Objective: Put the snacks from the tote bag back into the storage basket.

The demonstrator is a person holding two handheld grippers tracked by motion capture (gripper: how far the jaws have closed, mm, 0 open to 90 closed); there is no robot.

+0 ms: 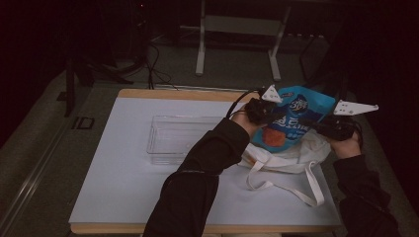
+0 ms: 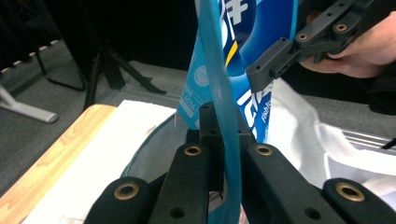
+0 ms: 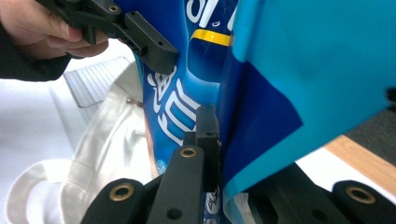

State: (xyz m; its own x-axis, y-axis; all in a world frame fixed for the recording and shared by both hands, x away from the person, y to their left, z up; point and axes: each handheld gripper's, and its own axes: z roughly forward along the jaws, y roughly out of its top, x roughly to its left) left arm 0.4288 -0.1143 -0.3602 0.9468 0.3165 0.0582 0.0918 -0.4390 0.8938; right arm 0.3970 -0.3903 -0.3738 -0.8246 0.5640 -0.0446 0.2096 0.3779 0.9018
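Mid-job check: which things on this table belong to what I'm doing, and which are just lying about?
In the job:
blue snack bag, clamped by left gripper and right gripper
white tote bag under it

Lying about:
clear tray
metal stand beyond the table

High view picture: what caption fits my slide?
Two hand-held grippers lift a blue snack bag from a white cloth bag beside a clear tray.

Low in the frame we see our right gripper (image 3: 219, 154) clamped on the edge of the blue bag (image 3: 261, 88). Upper left, the left gripper (image 3: 161, 49) pinches it above the white tote (image 3: 107, 135).
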